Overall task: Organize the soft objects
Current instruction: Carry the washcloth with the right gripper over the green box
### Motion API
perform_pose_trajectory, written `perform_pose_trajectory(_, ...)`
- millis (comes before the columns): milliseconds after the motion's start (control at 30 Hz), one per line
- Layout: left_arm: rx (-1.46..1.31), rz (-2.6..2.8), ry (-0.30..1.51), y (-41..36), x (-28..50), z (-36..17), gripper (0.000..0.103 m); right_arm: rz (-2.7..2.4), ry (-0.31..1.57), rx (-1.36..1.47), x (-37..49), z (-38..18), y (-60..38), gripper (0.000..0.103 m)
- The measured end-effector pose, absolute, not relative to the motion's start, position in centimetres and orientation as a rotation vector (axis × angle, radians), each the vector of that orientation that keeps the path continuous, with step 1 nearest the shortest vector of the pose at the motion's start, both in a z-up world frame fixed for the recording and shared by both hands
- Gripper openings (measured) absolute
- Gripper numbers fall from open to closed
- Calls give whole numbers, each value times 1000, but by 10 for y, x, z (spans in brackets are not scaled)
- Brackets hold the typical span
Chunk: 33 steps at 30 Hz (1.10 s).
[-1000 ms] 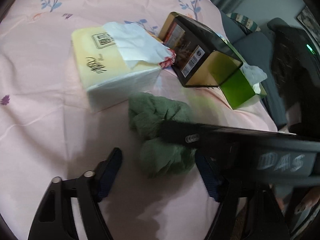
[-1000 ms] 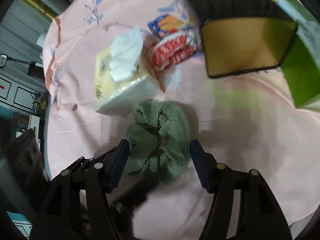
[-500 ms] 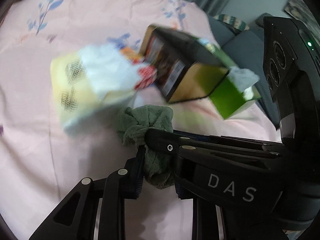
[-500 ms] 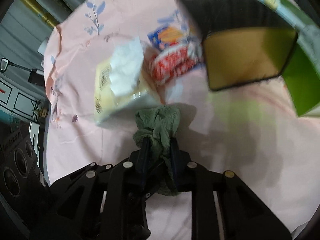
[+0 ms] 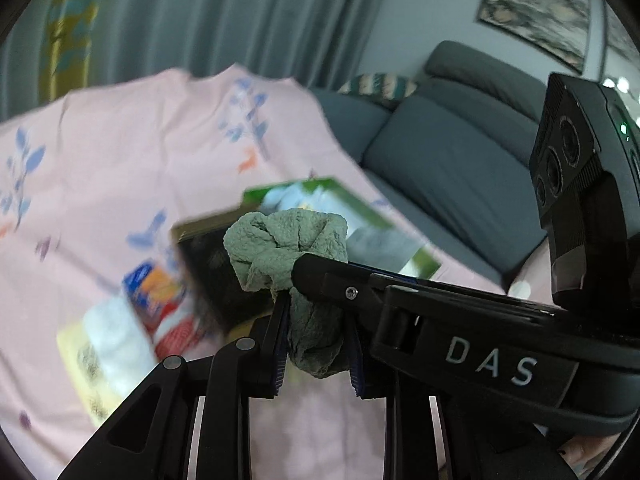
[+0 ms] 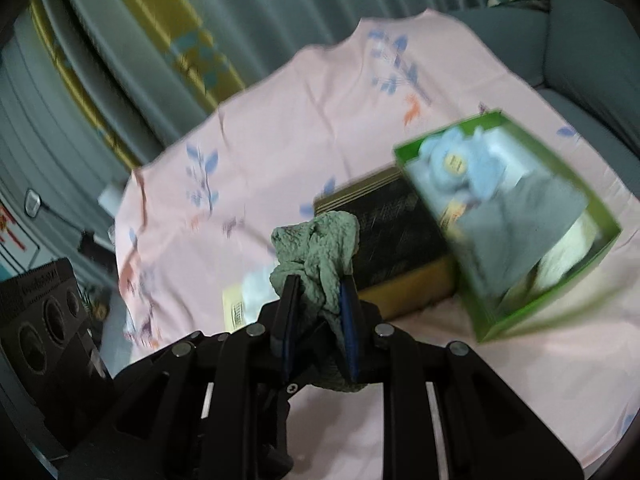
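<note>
Green cloth: a crumpled soft cloth (image 5: pixel 288 252), pinched by both grippers at once and held up clear of the pink sheet (image 5: pixel 120 168); its bunched upper part stands above the fingertips, and a lower fold hangs down between the fingers.
Left gripper: the left gripper (image 5: pixel 318 344) is clenched on the cloth's lower part; the blue-padded fingers (image 5: pixel 279 344) press it from both sides.
Right gripper: the right gripper (image 6: pixel 318 320) is clamped on the same cloth (image 6: pixel 316 248), with fabric filling the narrow gap between its pads; in the left view its black arm (image 5: pixel 460 320) crosses in from the right, its tip at the cloth.
Green box: open-topped (image 6: pixel 552 304), resting on the sheet to the right beyond the cloth, holding a light blue soft toy (image 6: pixel 452 164) and a grey fabric (image 6: pixel 520 216).
Dark box: lies touching the green box's left side (image 6: pixel 392 232).
Tissue pack: yellow and white, blurred (image 5: pixel 100 360), low on the sheet at left.
Background: grey sofa (image 5: pixel 452 152) and curtains (image 5: pixel 200 20).
</note>
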<state>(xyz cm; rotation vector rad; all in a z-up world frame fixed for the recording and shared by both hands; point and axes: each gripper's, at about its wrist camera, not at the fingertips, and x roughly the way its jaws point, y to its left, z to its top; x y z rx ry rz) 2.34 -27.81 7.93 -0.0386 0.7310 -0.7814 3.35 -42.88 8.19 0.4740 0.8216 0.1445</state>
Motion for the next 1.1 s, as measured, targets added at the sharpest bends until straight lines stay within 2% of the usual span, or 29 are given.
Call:
perform_pose_trajectory(233, -22, -880, 627, -333, 43, 115, 25, 55, 686, 482, 37, 123, -477, 20)
perform_pose_trajectory(400, -24, -931, 643, -368, 60, 119, 25, 7, 635, 525, 43, 128, -511, 20)
perform_pose_trajectory(1100, -19, -948, 838, -442, 89, 37, 25, -178, 735, 657, 71, 44, -581, 21)
